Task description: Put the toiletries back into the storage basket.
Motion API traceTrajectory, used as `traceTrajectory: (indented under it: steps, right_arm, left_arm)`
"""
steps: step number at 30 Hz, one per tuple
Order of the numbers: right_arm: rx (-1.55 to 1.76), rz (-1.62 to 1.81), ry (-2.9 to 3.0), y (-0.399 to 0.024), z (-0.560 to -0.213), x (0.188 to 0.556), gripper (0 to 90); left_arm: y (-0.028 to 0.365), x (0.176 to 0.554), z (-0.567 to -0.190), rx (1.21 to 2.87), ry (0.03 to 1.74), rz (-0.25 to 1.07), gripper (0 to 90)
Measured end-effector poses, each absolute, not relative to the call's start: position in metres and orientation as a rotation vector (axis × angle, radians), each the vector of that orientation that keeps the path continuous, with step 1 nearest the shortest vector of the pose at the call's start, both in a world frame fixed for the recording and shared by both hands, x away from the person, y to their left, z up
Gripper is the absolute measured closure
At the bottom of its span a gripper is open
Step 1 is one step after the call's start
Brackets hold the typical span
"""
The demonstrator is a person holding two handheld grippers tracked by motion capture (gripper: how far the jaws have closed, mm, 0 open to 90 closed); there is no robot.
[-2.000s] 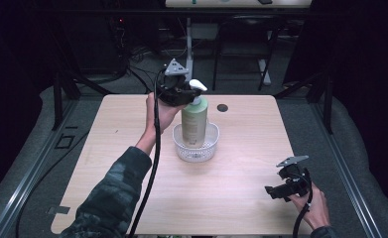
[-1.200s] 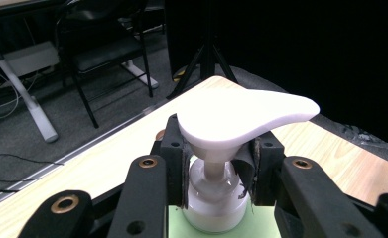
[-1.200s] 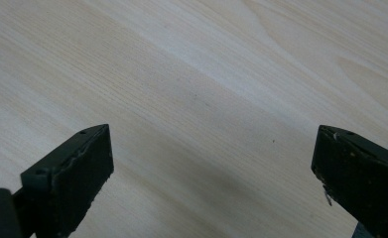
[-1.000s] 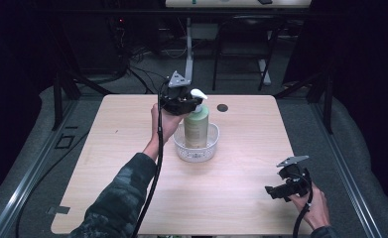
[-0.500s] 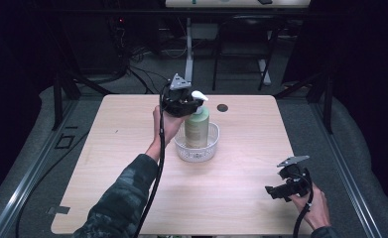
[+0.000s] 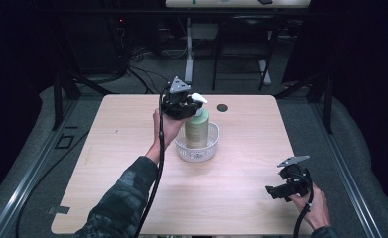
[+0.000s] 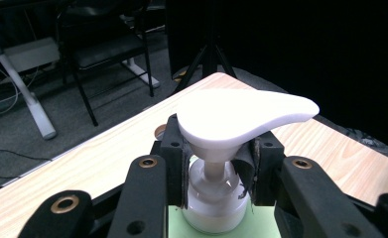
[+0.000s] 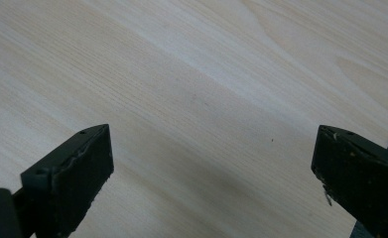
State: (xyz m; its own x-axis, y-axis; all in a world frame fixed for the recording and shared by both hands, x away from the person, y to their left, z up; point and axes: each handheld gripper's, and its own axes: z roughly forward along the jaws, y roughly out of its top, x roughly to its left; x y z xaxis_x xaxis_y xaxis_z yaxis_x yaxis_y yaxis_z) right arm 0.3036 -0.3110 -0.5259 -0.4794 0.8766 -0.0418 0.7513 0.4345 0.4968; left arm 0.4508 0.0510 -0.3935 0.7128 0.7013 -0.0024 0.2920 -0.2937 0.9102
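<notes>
Left hand-held gripper (image 6: 181, 104): held over the far middle of the worktop (image 6: 107, 163); its jaws are clamped on the thin neck of a pump bottle (image 6: 197, 130), directly under the white pump head (image 7: 241, 116).

Grip detail: in the left gripper view the two pads (image 7: 177, 158) are seen pressed against the stem from either side, with the white collar (image 7: 214, 201) just below them and the spout reaching forward past the jaws.

Pump bottle: pale green body, upright, directly beneath the left hand-held gripper; its lower part is seen inside a small clear basket (image 6: 211, 148). Whether the base rests on the basket floor or hangs just above it cannot be told.

Right hand-held gripper (image 6: 285, 187): held low over the near right part of the worktop, well apart from the bottle; its jaws stand wide apart with bare wood between them, nothing held.

Handling, judged: the bottle is taken to be rigid plastic, smooth-walled, of moderate weight if filled. The neck is judged a narrow but positive hold, since the pump head overhangs the pads and should stop a downward slip. Swing or tilt of the body below the jaws is a likely risk; the head could also be depressed if pressed from above.

Basket, judged: light and thin-walled, easily dragged or tipped by contact with the bottle.
</notes>
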Motion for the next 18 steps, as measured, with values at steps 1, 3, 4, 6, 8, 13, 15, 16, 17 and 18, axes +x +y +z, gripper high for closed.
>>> traceTrajectory:
  steps: [1, 3, 4, 6, 8, 13, 15, 16, 17, 18]
  right_arm:
    - [1.404, 0.606, 2.398, -0.311, -0.5259, 0.3036, 2.2]
    - [1.405, 0.608, 2.397, -0.311, -0.5259, 0.3036, 2.2]
    - [1.404, 0.607, 2.397, -0.3109, -0.5259, 0.3036, 2.2]
    - [1.4, 0.606, 2.4, -0.311, -0.526, 0.3038, 2.2]
    - [1.403, 0.605, 2.397, -0.3109, -0.5259, 0.3036, 2.2]
    - [1.403, 0.605, 2.399, -0.311, -0.5261, 0.3037, 2.2]
    - [1.401, 0.605, 2.4, -0.3111, -0.5261, 0.3038, 2.2]
    - [1.401, 0.605, 2.4, -0.3111, -0.5261, 0.3038, 2.2]
    - [1.404, 0.604, 2.398, -0.3111, -0.5261, 0.3036, 2.2]
    - [1.404, 0.604, 2.398, -0.3111, -0.5261, 0.3036, 2.2]
  left_arm:
    - [0.0516, 0.4507, -0.3942, 1.879, 0.772, 0.495, 67.4]
    - [0.0524, 0.4505, -0.3952, 1.879, 0.772, 0.494, 67.3]
    - [0.0529, 0.4502, -0.396, 1.877, 0.769, 0.495, 67.3]
    - [0.0534, 0.4497, -0.3968, 1.877, 0.768, 0.496, 67.3]
    - [0.0544, 0.4492, -0.3975, 1.87, 0.768, 0.495, 67.3]
    - [0.055, 0.4464, -0.3988, 1.866, 0.754, 0.491, 67.3]
    - [0.0551, 0.4443, -0.3992, 1.868, 0.748, 0.485, 67.3]
    - [0.0551, 0.4443, -0.3992, 1.868, 0.748, 0.485, 67.3]
    - [0.0558, 0.4421, -0.3997, 1.869, 0.745, 0.48, 67.3]
    - [0.0566, 0.4411, -0.3998, 1.871, 0.745, 0.478, 67.2]
